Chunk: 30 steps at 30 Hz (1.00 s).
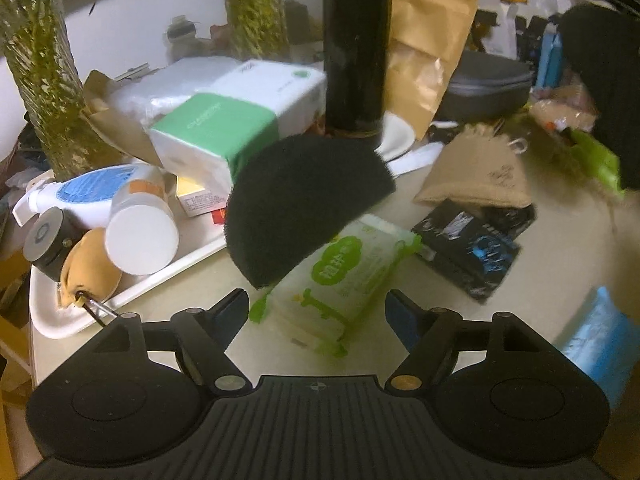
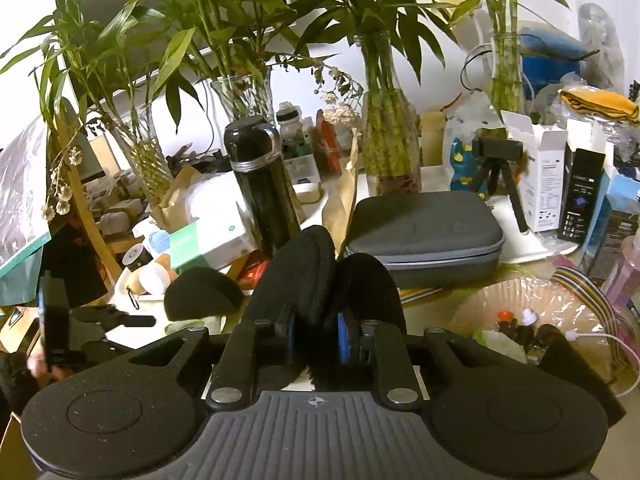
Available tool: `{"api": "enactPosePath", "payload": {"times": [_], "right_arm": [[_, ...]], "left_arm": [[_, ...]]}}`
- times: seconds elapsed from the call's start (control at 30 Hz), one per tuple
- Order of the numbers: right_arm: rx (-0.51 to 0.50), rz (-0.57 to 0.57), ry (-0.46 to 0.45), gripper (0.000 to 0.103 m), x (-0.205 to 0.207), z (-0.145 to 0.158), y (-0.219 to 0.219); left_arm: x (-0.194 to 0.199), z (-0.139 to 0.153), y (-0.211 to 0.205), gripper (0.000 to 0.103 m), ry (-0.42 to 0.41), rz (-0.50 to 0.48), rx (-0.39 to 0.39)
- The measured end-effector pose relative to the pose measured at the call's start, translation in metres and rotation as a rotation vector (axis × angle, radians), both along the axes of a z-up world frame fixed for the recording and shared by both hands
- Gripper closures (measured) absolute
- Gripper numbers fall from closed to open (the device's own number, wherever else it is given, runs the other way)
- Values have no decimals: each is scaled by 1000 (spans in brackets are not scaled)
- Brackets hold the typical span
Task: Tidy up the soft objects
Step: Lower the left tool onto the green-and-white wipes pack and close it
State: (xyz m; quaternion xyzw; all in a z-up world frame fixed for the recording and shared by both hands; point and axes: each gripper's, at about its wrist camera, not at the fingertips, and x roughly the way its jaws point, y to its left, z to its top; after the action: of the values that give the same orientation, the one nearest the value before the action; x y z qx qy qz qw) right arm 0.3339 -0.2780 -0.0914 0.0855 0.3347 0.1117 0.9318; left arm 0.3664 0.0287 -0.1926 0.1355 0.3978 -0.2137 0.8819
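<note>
A black half-round foam sponge (image 1: 304,204) rests tilted on a green wet-wipes pack (image 1: 340,280), just ahead of my left gripper (image 1: 316,312), which is open and empty with its fingers apart. It also shows in the right wrist view (image 2: 202,294). My right gripper (image 2: 314,340) is shut on a folded black foam pad (image 2: 316,280), pinched between its fingers and bulging up on both sides. That held pad appears at the far right of the left wrist view (image 1: 600,80).
A white tray (image 1: 132,296) at left holds bottles, a tissue pack (image 1: 232,132) and a tan pouch. A black thermos (image 1: 356,48) stands behind. A burlap bag (image 1: 476,172), black packet (image 1: 468,248), grey case (image 2: 424,236), vases of bamboo and boxes crowd the table.
</note>
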Motion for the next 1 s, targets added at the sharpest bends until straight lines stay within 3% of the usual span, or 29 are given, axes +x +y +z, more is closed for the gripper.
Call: {"api": "enactPosePath", "payload": {"times": [0.23, 0.5, 0.63, 1.0], "right_arm": [[-2, 9, 4, 80, 2, 0, 0], [9, 12, 7, 80, 1, 0, -1], [6, 16, 4, 80, 1, 0, 1], [3, 32, 16, 80, 5, -2, 4]], "left_arm": [[2, -15, -4, 28, -34, -36, 50], [-21, -8, -15, 28, -2, -222, 110], [-19, -9, -9, 28, -18, -182, 122], [6, -14, -10, 27, -14, -119, 54]]}}
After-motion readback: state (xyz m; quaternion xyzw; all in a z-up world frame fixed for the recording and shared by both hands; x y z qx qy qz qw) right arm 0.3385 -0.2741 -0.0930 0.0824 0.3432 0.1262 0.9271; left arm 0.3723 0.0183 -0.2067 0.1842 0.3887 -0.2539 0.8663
